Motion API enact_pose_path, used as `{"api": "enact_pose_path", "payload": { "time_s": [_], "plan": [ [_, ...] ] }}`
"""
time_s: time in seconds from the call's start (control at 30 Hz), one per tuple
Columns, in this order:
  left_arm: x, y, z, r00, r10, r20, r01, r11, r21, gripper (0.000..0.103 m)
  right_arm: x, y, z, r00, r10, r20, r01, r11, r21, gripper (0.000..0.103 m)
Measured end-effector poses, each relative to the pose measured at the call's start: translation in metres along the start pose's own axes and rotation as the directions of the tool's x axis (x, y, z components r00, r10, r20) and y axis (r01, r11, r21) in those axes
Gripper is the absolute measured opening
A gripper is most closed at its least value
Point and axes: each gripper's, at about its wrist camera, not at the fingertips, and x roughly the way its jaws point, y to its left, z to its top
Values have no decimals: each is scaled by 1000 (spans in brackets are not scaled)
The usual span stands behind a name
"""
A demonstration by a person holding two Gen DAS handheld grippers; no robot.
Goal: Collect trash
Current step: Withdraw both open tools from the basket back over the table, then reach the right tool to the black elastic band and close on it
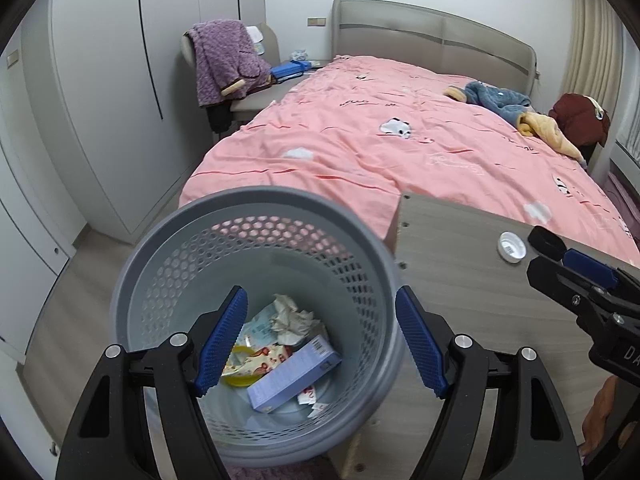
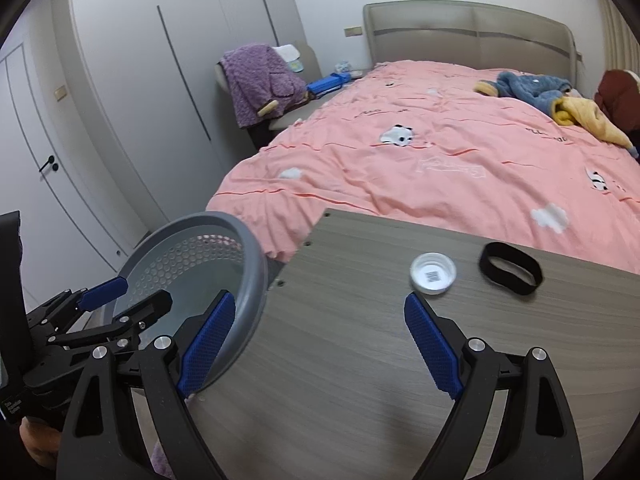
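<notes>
At twelve o'clock from the spread, empty right tool, a white cap lies on the tabletop; it could be nudged away. Left tool is spread over the bin.

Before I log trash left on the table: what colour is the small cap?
White cap, with a barcode label inside; clearest in the right wrist view.

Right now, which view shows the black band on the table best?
The right wrist view: the black band lies whole on the table, right of the cap. In the left wrist view the band cannot be made out.
</notes>
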Motion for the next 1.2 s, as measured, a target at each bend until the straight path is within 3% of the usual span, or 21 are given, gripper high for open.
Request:
{"api": "enact_pose_path", "payload": {
  "time_s": [0.57, 0.97, 1.2],
  "plan": [
    [14, -88, 19, 998, -61, -17, 63, 992, 106, 73, -24, -101, -11, 993, -116, 6, 114, 985, 126, 85],
    [44, -128, 20, 994, -81, -72, 91, 985, 148, 73, -10, -145, -14, 989, -142, -36, 146, 976, 162, 85],
    [60, -140, 23, 991, -79, -106, 93, 988, 127, 73, 7, -162, -3, 989, -125, -75, 134, 982, 133, 85]
  ]
}}
